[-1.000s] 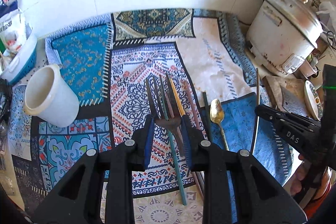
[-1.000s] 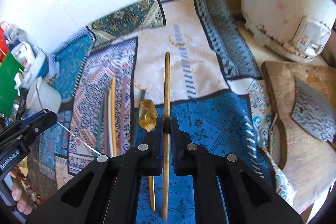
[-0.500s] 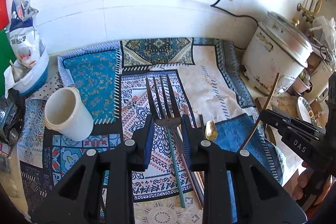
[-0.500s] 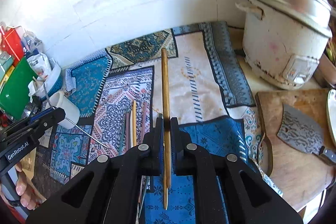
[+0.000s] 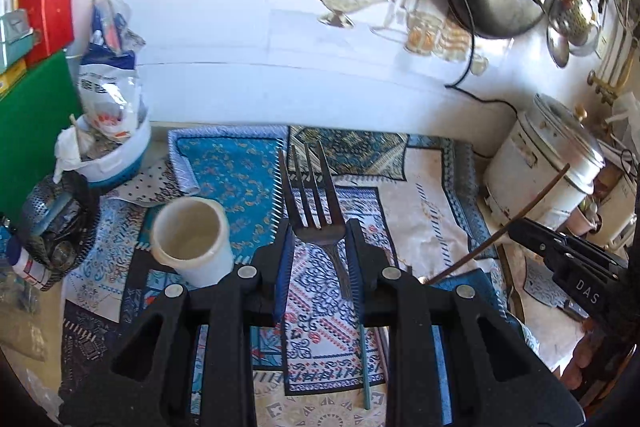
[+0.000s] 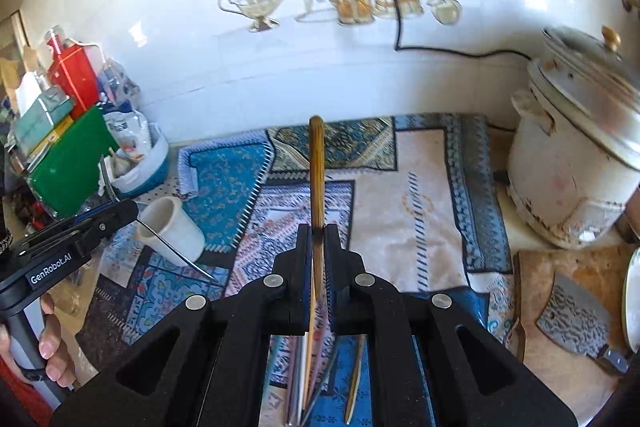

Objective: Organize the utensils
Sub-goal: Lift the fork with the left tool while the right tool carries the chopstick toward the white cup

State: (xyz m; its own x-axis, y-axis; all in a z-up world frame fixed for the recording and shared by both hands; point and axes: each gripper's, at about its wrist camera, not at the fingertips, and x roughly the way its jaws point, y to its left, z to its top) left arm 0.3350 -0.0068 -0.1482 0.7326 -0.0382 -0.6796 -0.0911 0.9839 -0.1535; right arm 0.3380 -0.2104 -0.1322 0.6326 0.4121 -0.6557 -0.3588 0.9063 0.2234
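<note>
My left gripper (image 5: 318, 227) is shut on a dark metal fork (image 5: 310, 195), tines pointing forward, held above the patterned mat (image 5: 420, 195). A white cup (image 5: 192, 243) stands upright on the mat just left of it. My right gripper (image 6: 317, 231) is shut on a wooden chopstick (image 6: 317, 179) that sticks out ahead, also lifted off the mat. Several more utensils (image 6: 308, 379) lie on the mat beneath the right gripper, among them a gold spoon handle (image 6: 354, 387). The left gripper (image 6: 80, 239) with the fork (image 6: 176, 251) hovers near the cup (image 6: 172, 227).
A white rice cooker (image 6: 580, 167) stands at the right, with a cleaver (image 6: 576, 319) on a wooden board in front of it. At the left are a white-and-blue basket of bags (image 5: 116, 155), a green board (image 5: 32, 131) and a perforated metal bowl (image 5: 56, 215). A tiled wall closes the back.
Both grippers have risen off the mat and tipped upward, carrying the fork and the chopstick. The remaining utensils stay on the mat, now lower in both views.
</note>
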